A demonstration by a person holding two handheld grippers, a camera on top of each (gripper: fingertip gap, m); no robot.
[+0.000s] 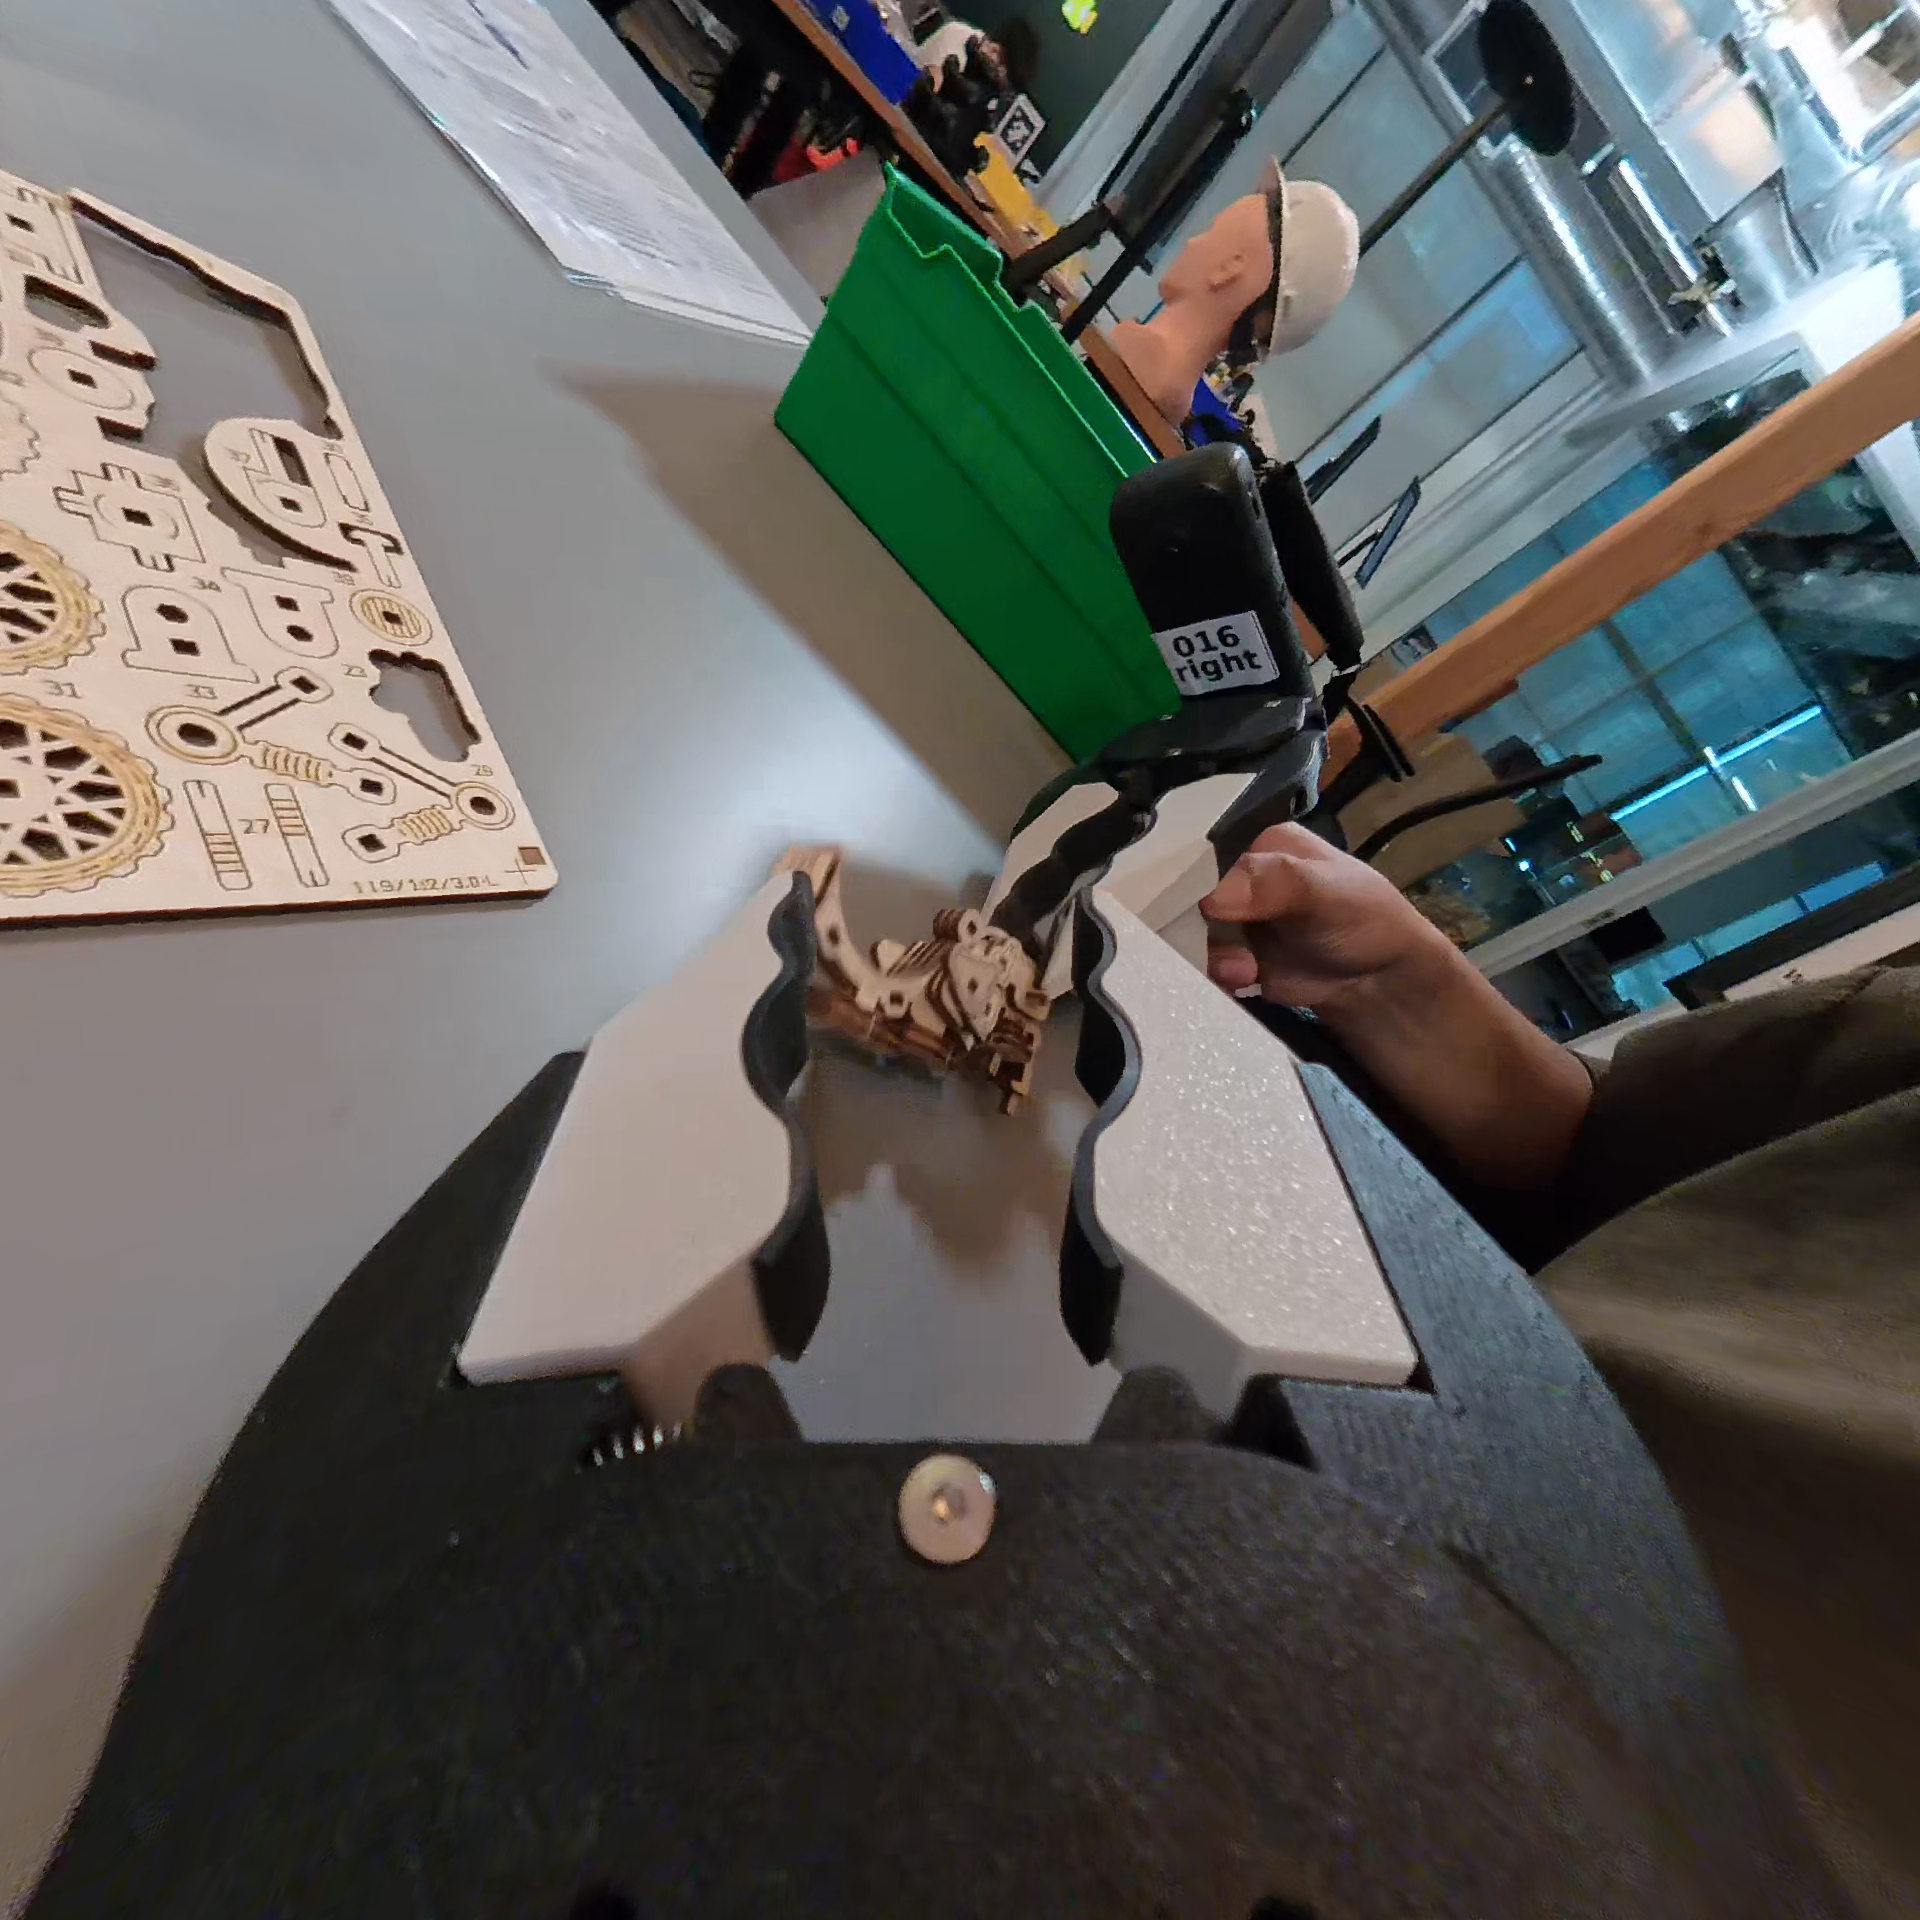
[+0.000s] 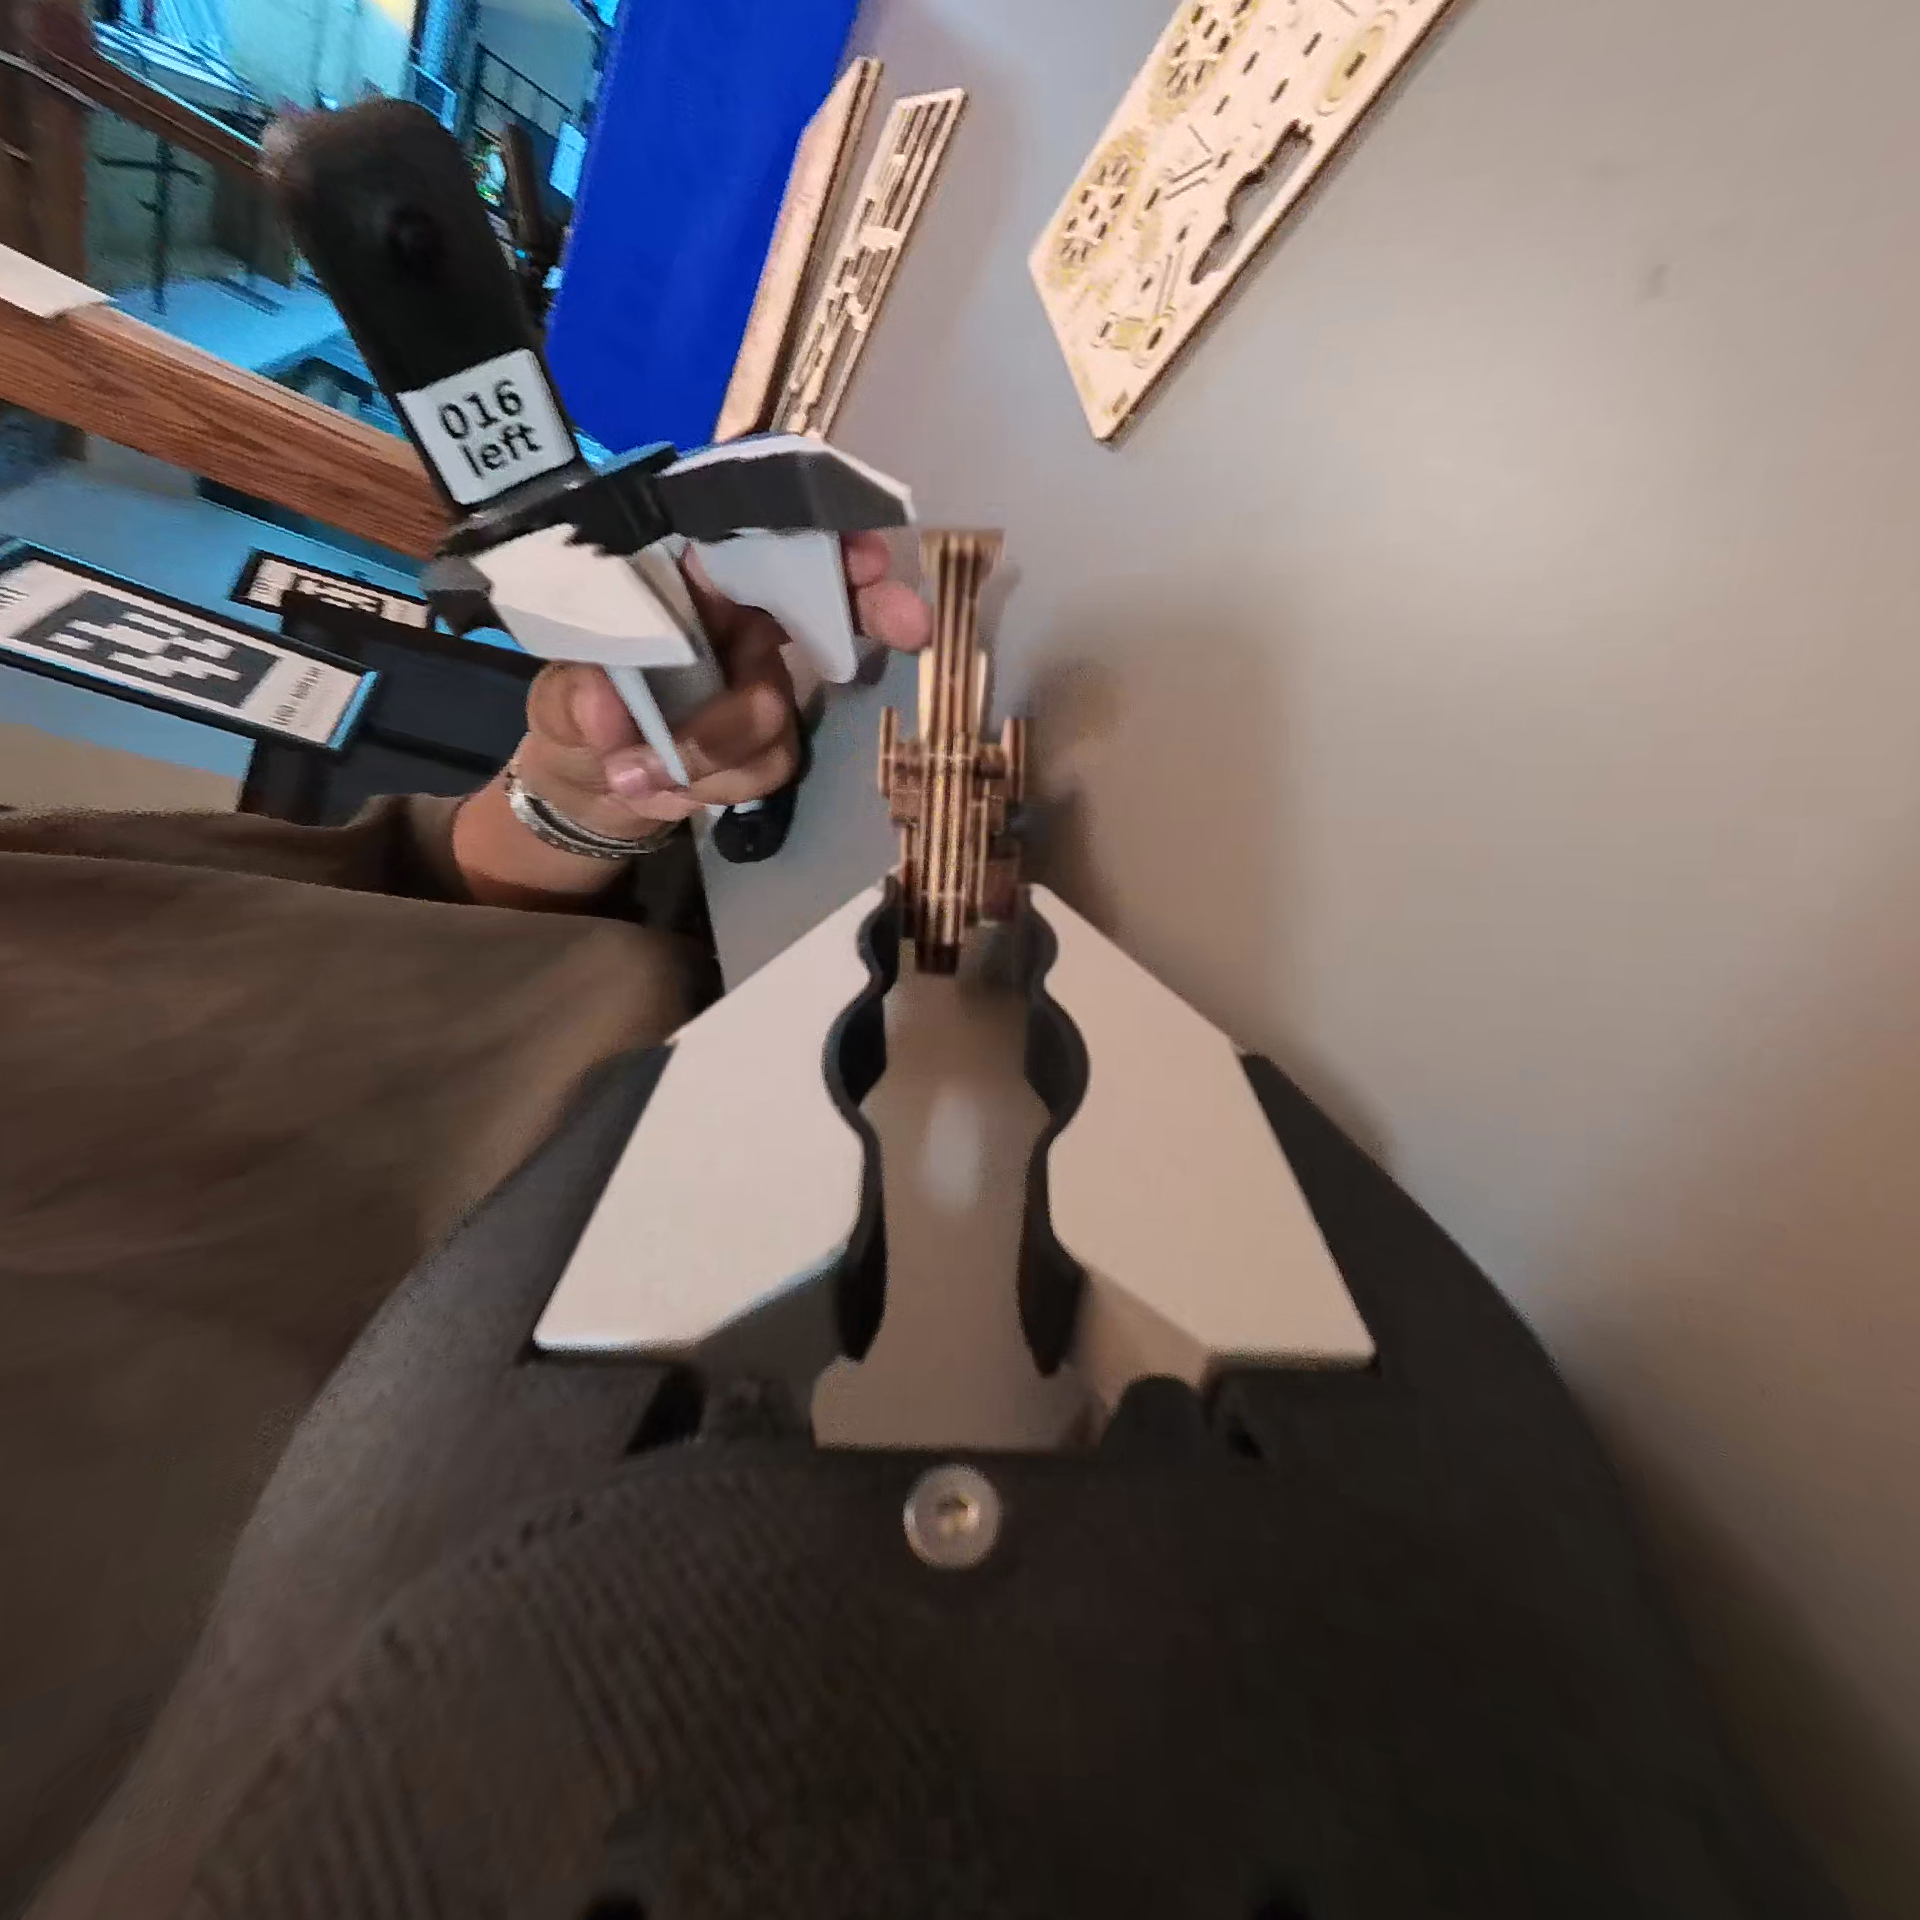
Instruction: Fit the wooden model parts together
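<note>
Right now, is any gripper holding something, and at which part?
The right gripper appears to pinch the near end of the wooden model between its tips. The left gripper is open, holding nothing.

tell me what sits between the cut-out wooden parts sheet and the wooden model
Nothing: in the left wrist view, only bare grey table separates the parts sheet from the wooden model.

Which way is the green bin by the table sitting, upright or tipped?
Upright: the green bin has its open rim on top. Its contents cannot be seen.
</note>
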